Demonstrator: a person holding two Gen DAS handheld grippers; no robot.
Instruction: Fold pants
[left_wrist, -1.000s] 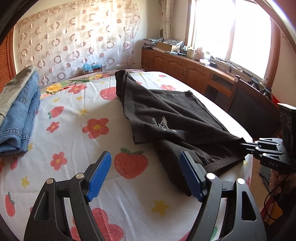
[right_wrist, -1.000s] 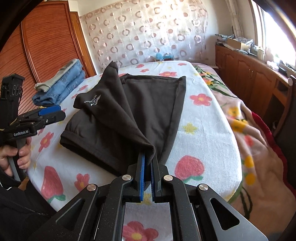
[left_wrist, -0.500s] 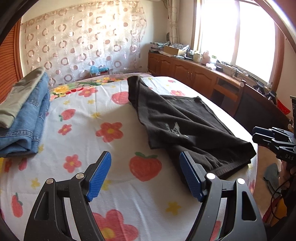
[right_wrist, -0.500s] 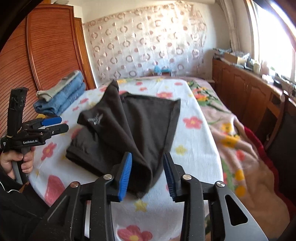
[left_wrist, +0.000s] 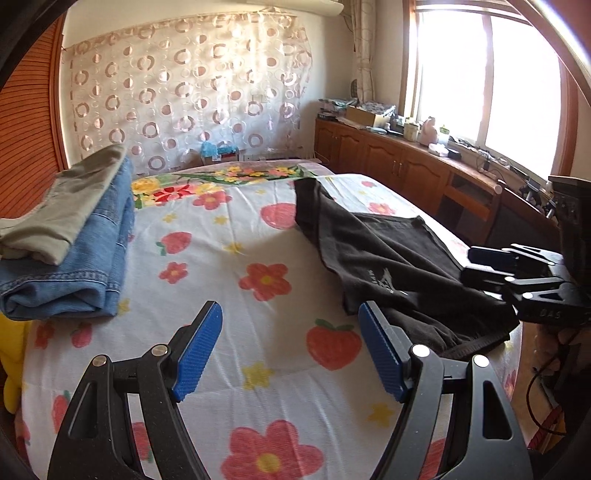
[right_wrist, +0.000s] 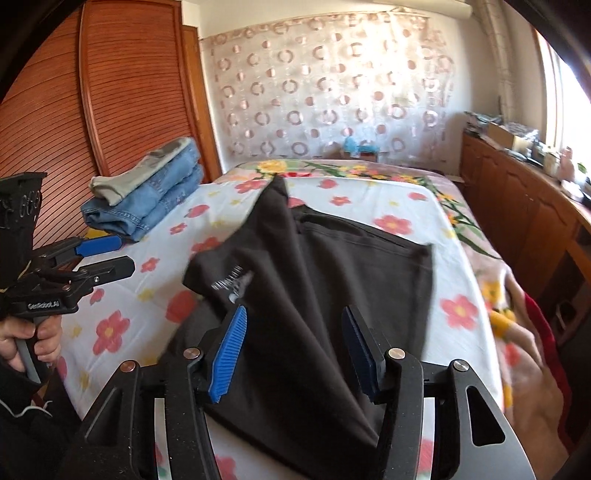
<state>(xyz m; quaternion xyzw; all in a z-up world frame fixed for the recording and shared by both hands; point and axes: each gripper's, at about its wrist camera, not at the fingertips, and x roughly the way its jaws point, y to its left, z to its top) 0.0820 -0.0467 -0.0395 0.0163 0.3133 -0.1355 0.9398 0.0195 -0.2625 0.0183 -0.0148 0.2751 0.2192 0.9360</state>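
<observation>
Both grippers have changed since a second ago: the right gripper, then pinched on the hem of the black pants, now has its blue pads spread wide with nothing between them, and hovers over the cloth. The left gripper has its fingers apart too, above the flowered sheet, just left of the pants.

The pants lie loosely half-folded on the bed, one flap turned over. A small white logo on that flap is too blurred to read. The near hem is hidden behind the right gripper's frame.

White lettering on the left gripper's body reads "GenRobot.AI"; the right one shows "DAS".

Folded jeans sit stacked by the wooden closet door, well apart from the pants.
</observation>
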